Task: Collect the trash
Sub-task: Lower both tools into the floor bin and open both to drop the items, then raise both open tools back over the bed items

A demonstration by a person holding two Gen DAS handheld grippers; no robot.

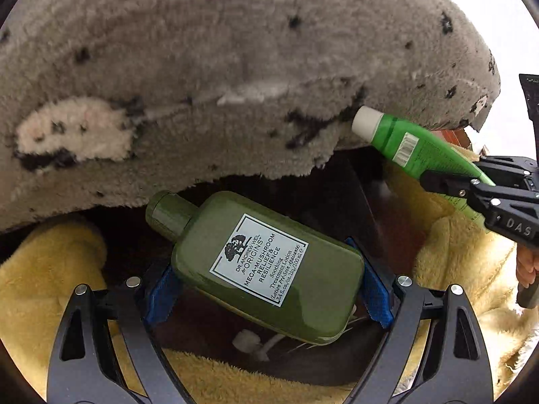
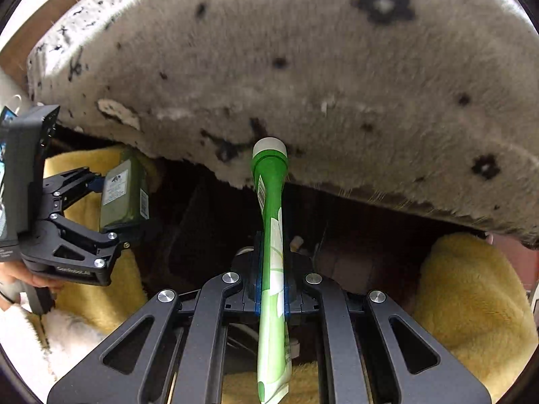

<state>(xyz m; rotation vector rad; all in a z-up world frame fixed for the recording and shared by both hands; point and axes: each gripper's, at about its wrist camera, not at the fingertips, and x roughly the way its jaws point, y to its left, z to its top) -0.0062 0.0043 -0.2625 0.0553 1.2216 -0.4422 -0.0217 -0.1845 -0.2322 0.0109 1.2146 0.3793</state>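
My left gripper (image 1: 269,289) is shut on a dark green Origins lotion bottle (image 1: 259,266), held flat between the blue pads with its cap pointing up-left. The bottle also shows in the right wrist view (image 2: 124,195), at the left in the left gripper (image 2: 111,208). My right gripper (image 2: 271,289) is shut on a bright green tube (image 2: 271,222) with a white cap pointing away. In the left wrist view the tube (image 1: 414,148) and right gripper (image 1: 451,185) are at the right. Both items hang over a dark opening (image 2: 353,235).
A grey fluffy rug with black spots (image 1: 219,50) fills the upper part of both views (image 2: 303,67). Yellow fleece fabric (image 1: 37,286) surrounds the dark opening, also at the right (image 2: 471,303). Small white items (image 1: 247,340) lie in the opening below the bottle.
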